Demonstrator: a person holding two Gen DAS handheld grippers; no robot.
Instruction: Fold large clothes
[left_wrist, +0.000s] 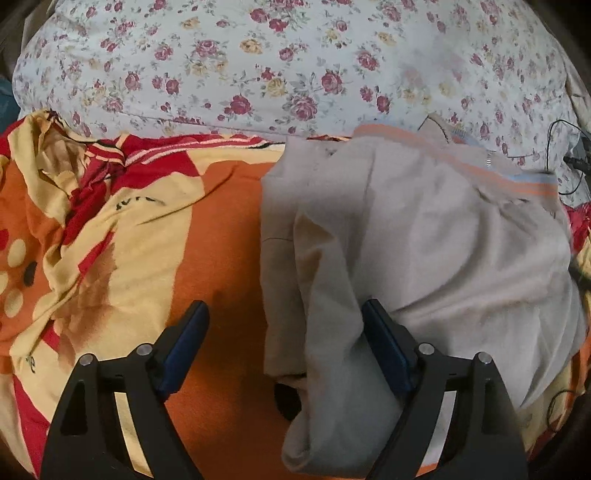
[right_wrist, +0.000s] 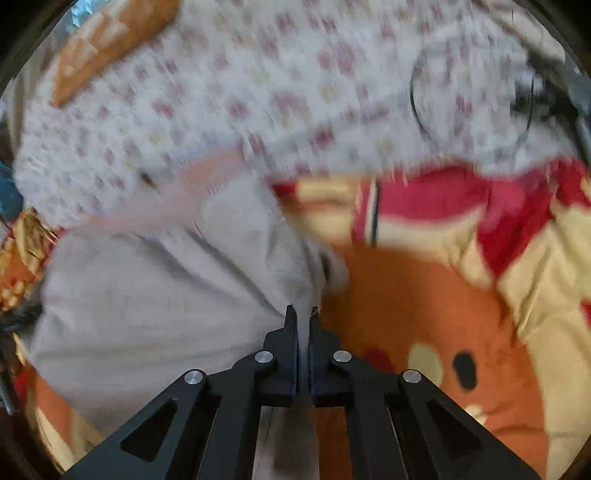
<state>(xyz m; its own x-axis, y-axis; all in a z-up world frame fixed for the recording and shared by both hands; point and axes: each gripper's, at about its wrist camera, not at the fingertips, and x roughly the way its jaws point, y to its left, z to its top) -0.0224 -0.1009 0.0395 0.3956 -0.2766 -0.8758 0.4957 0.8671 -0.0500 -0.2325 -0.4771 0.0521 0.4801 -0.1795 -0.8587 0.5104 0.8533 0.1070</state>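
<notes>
One grey garment (left_wrist: 424, 240) lies on one cartoon blanket (left_wrist: 218, 229); bare blanket at nine o'clock. Left gripper (left_wrist: 284, 321) released astride its edge; right gripper (right_wrist: 303, 314) clenched on the garment's edge.

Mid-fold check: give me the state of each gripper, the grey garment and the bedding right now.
left gripper: open, grey cloth between the fingers, not pinched.
right gripper: shut on the grey garment's edge.
grey garment: partly folded, rumpled, lying on the orange blanket.
orange blanket: spread, wrinkled.
floral quilt: bunched behind.

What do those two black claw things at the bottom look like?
Both the left gripper and right gripper are matte black, built from angular arms with triangular cut-outs and round silver pins at the hinges. The fingers carry flat dark blue pads.
</notes>
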